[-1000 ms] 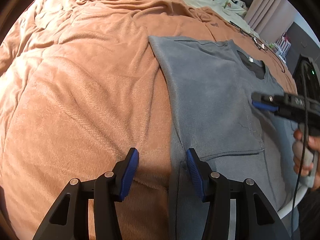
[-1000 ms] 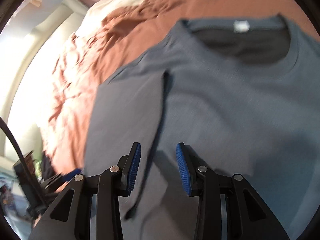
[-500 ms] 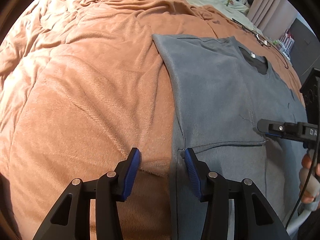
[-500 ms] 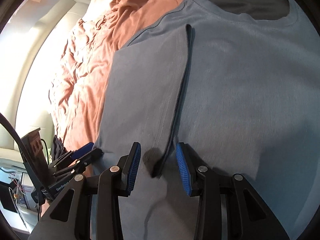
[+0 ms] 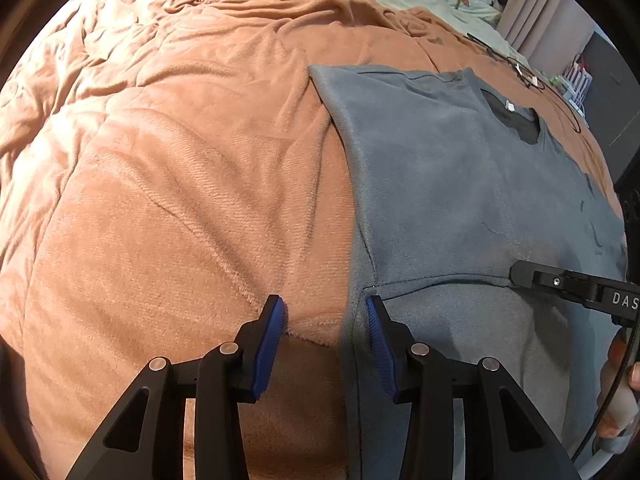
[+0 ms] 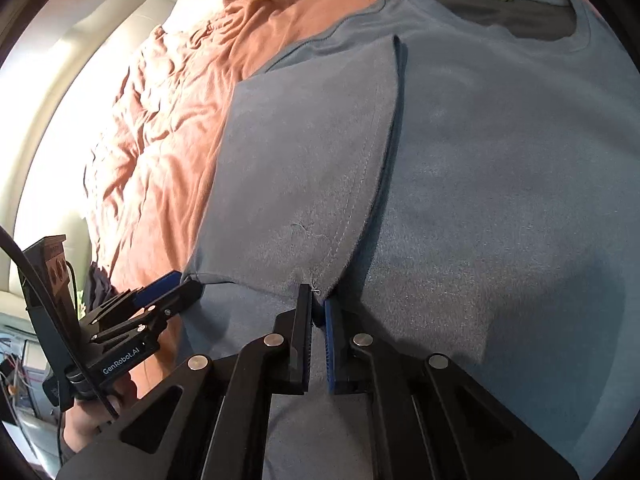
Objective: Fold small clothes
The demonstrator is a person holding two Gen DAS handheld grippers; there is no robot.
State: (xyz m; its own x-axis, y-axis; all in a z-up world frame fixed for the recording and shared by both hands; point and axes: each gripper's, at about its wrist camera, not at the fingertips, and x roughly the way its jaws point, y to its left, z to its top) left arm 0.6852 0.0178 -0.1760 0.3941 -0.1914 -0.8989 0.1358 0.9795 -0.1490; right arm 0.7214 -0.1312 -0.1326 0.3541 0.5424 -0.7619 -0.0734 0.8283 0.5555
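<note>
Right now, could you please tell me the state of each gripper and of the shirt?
left gripper: open, straddling the folded shirt's left edge at the flap's corner.
right gripper: shut on the corner of the folded-in flap.
grey T-shirt: flat on the blanket, collar away, one side folded inward.

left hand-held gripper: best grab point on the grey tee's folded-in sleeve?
Probably the sleeve's free corner at the shirt's outer edge, just ahead of the open left hand-held gripper. Come in low from the blanket side, one finger under the layers. The right hand-held gripper has already pinched the opposite hem corner.
</note>
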